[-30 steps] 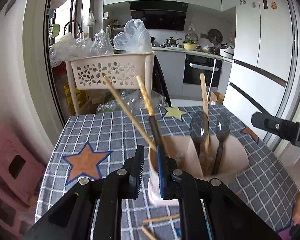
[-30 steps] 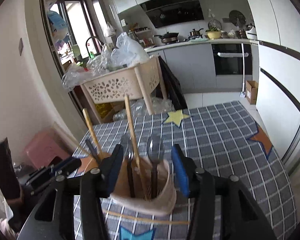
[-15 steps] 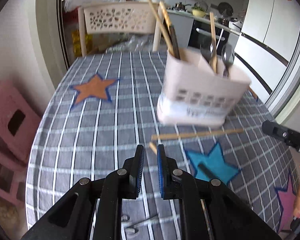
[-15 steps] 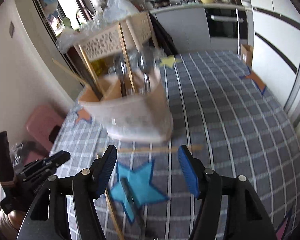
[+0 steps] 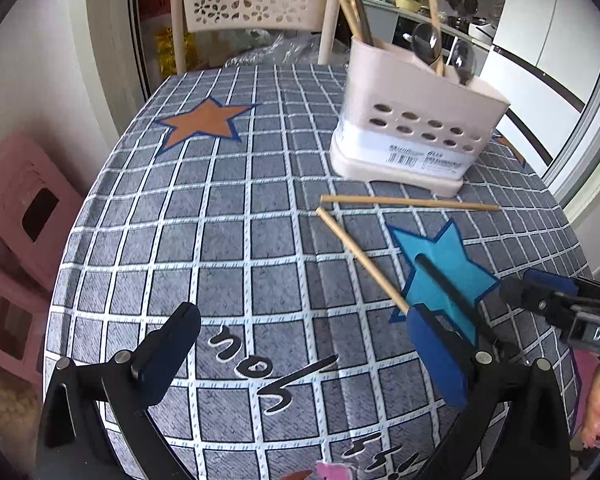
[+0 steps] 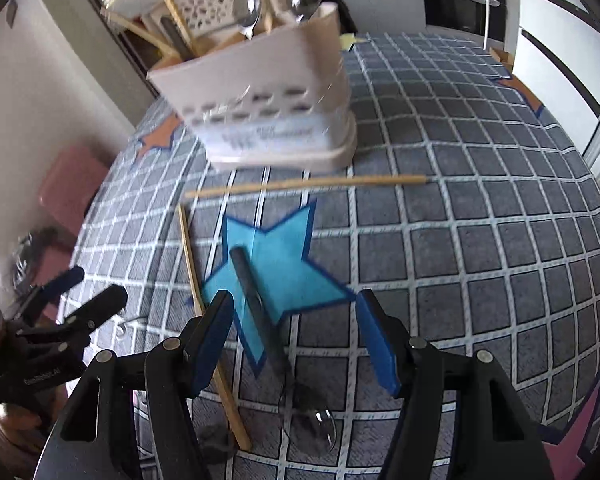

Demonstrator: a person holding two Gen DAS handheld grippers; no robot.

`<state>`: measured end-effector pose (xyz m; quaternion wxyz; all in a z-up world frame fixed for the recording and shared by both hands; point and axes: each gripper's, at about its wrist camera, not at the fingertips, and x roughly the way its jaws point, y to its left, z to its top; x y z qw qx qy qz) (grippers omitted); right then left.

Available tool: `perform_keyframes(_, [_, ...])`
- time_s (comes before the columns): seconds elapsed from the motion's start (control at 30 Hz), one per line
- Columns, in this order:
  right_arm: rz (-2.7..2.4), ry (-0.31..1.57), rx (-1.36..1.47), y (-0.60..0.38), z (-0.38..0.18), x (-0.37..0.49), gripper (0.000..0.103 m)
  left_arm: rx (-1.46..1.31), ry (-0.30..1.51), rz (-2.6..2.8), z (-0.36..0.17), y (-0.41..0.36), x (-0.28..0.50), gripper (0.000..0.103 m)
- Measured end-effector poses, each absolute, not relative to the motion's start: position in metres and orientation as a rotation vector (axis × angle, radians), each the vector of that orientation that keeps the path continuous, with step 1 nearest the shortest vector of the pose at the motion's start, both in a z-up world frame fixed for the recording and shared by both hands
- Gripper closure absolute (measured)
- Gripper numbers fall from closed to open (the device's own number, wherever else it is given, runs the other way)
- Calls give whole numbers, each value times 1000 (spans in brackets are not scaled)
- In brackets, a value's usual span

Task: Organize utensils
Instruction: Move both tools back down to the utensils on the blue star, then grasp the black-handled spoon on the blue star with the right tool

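Observation:
A cream utensil holder [image 5: 416, 120] [image 6: 260, 92] stands on the checked tablecloth [image 5: 220, 200] with chopsticks and spoons upright in it. Two loose chopsticks lie in front of it, one crosswise [image 5: 410, 203] [image 6: 304, 184] and one slanted [image 5: 360, 258] [image 6: 208, 320]. A black-handled spoon [image 6: 256, 304] [image 5: 444, 284] lies across the blue star. My left gripper [image 5: 304, 348] hovers over bare cloth, its jaws opening wide with nothing between them. My right gripper [image 6: 296, 340] is open just above the spoon, whose handle runs between the fingers untouched.
A cream perforated basket [image 5: 256, 4] stands behind the table. Pink stools [image 5: 20, 208] sit to the left, below the table's edge. White cupboards and a kitchen counter are at the far right. A person's hand [image 5: 596, 420] shows at the lower right.
Both grippers have tipped down from the holder's top toward the cloth in front of it. The left jaws went from nearly shut to wide apart. The right jaws spread slightly.

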<state>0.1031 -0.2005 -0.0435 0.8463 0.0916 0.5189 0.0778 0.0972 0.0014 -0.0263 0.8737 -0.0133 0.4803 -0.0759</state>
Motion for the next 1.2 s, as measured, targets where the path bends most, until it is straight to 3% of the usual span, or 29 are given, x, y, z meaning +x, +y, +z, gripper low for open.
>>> perform_keyframes(0.4, [207,1275,-4,-159,-70,122,36,-67,1104,-138,-44,9,107,0])
perform_keyframes(1.07, [210,1331,-188,-135,-72,137,45,-121,1178,-132,-57,9,130,0])
perform_keyframes(1.13, [219,1335,-189,-134,-72,137,49,-131,1193,-125,-59,9,133,0])
perform_keyframes(1.2, [227,1334,-191,-134,-73,137,62,-131,1199,-118,-60,9,134,0])
